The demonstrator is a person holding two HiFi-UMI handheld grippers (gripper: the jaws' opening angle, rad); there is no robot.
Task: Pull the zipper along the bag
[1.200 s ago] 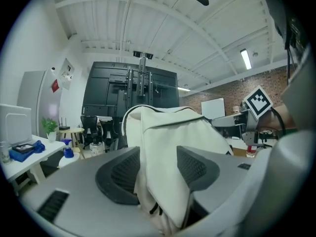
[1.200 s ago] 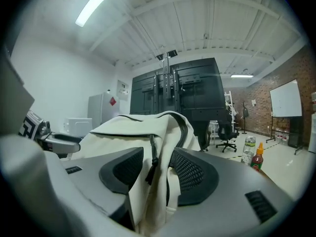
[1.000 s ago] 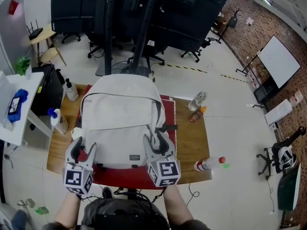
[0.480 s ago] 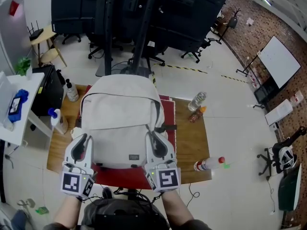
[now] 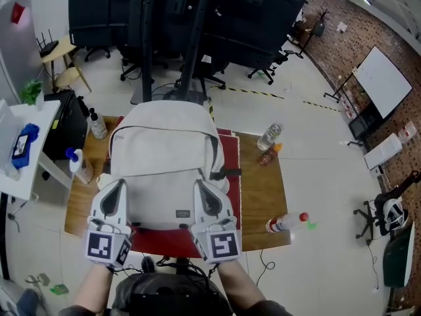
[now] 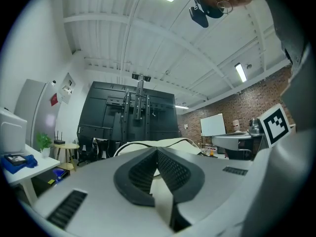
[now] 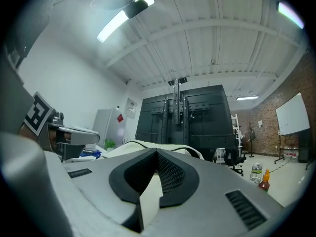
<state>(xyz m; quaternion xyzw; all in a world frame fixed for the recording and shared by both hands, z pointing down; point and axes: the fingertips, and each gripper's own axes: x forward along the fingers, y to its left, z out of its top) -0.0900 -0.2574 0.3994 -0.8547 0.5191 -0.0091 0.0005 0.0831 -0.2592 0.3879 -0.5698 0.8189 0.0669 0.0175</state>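
Note:
A cream backpack (image 5: 164, 157) lies flat on a red mat (image 5: 231, 176) on the wooden table, with its dark zipper line (image 5: 164, 131) curving across the upper part. My left gripper (image 5: 118, 184) hovers at the bag's near-left corner, its jaws shut with nothing between them. At the bag's near-right corner, close to a side strap, my right gripper (image 5: 199, 184) is also shut and empty. In the left gripper view the jaws (image 6: 157, 151) meet, with the backpack (image 6: 170, 143) beyond. The right gripper view shows the same closed jaws (image 7: 157, 153) and the backpack (image 7: 140, 145) behind them.
On the wooden table (image 5: 260, 193) stand a clear bottle (image 5: 270, 137) and a small sauce bottle (image 5: 266, 157) at the right. A red-capped bottle (image 5: 286, 223) lies near the right front edge. A spray bottle (image 5: 79, 165) and a pump bottle (image 5: 98, 125) stand at the left.
Both grippers' jaws have closed from wide open to shut, with nothing taken hold of. The right gripper has shifted slightly left; the backpack has not moved.

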